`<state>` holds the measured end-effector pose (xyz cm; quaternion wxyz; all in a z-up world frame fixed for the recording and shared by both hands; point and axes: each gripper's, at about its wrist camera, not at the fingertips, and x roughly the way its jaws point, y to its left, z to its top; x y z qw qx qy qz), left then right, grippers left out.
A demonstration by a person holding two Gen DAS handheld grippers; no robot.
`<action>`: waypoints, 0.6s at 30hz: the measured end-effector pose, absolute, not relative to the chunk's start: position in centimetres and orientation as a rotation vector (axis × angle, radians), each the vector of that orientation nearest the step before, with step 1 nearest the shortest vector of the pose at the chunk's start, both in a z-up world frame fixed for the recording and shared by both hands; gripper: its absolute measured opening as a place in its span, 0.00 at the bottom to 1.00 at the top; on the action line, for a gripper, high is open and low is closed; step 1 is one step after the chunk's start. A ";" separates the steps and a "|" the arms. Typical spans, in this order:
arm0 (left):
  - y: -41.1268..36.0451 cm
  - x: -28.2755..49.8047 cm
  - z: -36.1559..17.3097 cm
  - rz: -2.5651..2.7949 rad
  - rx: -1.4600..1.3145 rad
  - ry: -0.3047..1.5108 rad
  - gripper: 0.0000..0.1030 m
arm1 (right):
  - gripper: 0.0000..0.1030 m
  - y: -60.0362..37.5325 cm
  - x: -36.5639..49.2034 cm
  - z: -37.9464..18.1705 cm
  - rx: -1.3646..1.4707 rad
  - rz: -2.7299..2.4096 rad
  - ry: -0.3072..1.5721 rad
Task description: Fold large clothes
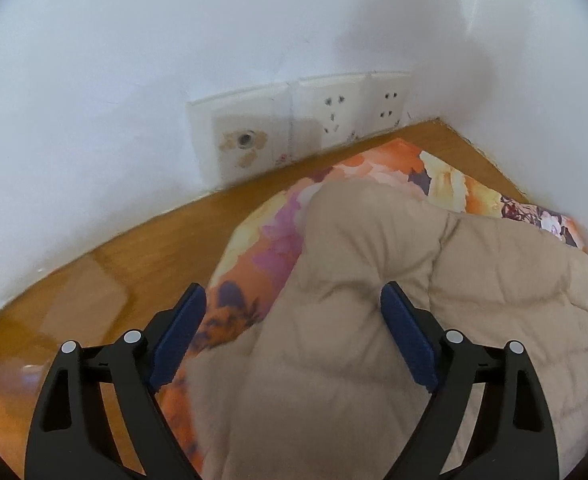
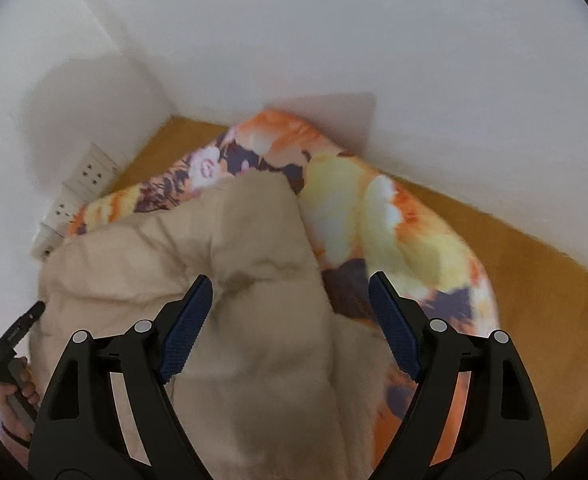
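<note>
beige padded coat over floral quilt

A home room: white walls meet in a corner behind a wooden worktop, wall sockets just above it.

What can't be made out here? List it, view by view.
- Left wrist view: the beige padded garment runs off the bottom and right edges; its outline is unreadable.
- Right wrist view: the floral fabric is partly covered by the garment and motion-blurred.
- Both views: whether the fingers touch the cloth.
- Right wrist view: the left gripper is cut off.
</note>
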<state>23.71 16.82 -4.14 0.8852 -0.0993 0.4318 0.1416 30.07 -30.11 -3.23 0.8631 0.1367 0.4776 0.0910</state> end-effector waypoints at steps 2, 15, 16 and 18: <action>16.7 22.1 -3.5 0.287 -0.215 0.884 0.84 | 0.82 -31.0 28.4 -2.5 0.309 0.200 0.986; 17.4 12.7 -4.4 0.207 -0.330 1.041 0.84 | 0.84 -33.5 17.6 -6.0 0.508 0.262 1.055; 17.3 12.5 -4.9 0.192 -0.341 1.050 0.84 | 0.84 -33.4 17.3 -6.4 0.512 0.274 1.061; 17.5 12.3 -5.7 0.167 -0.364 1.058 0.84 | 0.84 -33.0 17.2 -6.8 0.530 0.296 1.060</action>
